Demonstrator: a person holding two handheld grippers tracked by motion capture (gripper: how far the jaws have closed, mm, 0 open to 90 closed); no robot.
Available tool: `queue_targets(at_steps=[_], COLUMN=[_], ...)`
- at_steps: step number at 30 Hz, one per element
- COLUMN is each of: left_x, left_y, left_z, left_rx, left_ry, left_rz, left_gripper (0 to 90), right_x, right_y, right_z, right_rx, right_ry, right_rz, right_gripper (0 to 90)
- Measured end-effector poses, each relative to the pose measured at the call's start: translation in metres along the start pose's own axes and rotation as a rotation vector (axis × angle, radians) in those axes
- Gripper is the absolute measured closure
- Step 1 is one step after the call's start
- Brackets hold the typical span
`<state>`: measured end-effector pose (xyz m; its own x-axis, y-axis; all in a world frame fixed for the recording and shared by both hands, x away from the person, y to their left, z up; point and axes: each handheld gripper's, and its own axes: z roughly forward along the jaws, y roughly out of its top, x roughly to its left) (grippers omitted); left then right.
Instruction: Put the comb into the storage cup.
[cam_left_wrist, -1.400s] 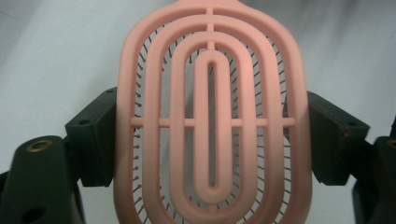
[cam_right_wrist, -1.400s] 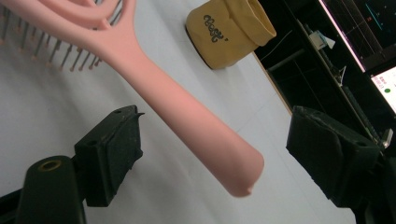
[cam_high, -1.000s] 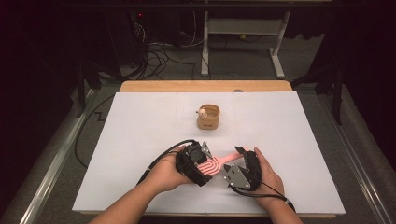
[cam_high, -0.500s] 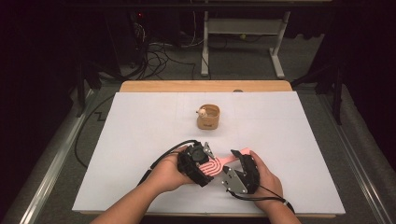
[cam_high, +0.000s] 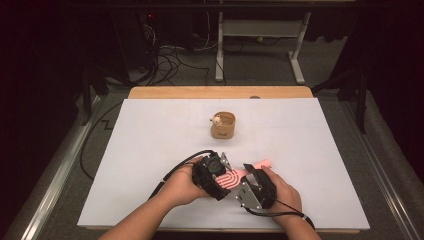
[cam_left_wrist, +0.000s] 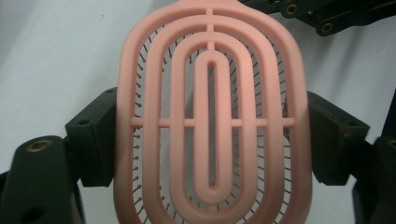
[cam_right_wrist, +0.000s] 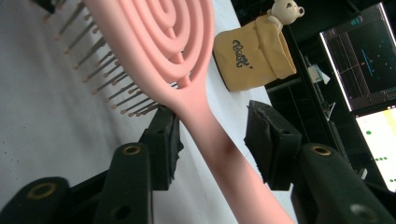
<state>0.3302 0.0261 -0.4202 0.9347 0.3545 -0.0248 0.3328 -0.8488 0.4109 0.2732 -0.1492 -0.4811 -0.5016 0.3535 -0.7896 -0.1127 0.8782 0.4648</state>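
A pink hairbrush with an open looped head hangs just above the white table top, bristles down. My left gripper is shut on the head; in the left gripper view both pads press its edges. My right gripper straddles the handle. Its jaws have just been closing. The left pad sits right by the handle, while a gap remains at the right pad.
A small tan pouch with a toy bear on its rim stands at mid table, beyond the brush. The white sheet covers a wooden table. Cables and a metal stand lie on the floor behind.
The right gripper's jaws have drawn in around the brush handle. Both hands and the brush stay where they were.
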Motion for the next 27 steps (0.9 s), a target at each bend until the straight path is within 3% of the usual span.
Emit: queue_targets(at_steps=[7,10,11,12,16,18,27], left_x=[-0.0003,-0.0012,-0.0016,-0.0016,-0.0018,-0.0019,-0.0019], left_y=[0.0020,0.0035,0.0040,0.0046,0.0055,0.0059,0.0068], left_z=[-0.0009,-0.0017,-0.0020,-0.0022,-0.0023,-0.0021,-0.0028], left_rx=[0.003,0.005,0.006,0.008,0.007,0.011,0.006], left_ry=[0.004,0.003,0.008,0.007,0.006,0.006,0.012], left_rz=[-0.001,0.004,0.006,0.007,0.003,0.004,0.008], left_gripper=[19.8,19.8,19.8,19.8,19.8,19.8,19.8], right_x=[0.0014,0.0035,0.0015,0.0014,0.0021,0.0014,0.0026], right_y=[0.0021,0.0026,0.0031,0.0033,0.0035,0.0038,0.0049], right_z=[0.0000,-0.0003,-0.0002,-0.0004,-0.0004,-0.0007,-0.0007], right_rx=[0.014,0.017,0.019,0.022,0.021,0.026,0.031], right_ry=[-0.005,-0.011,-0.015,-0.013,-0.019,-0.024,-0.038], right_rz=[-0.085,-0.072,-0.111,-0.120,-0.114,-0.143,-0.156], right_gripper=[64.6,66.3,66.8,67.2,67.9,68.4,69.1])
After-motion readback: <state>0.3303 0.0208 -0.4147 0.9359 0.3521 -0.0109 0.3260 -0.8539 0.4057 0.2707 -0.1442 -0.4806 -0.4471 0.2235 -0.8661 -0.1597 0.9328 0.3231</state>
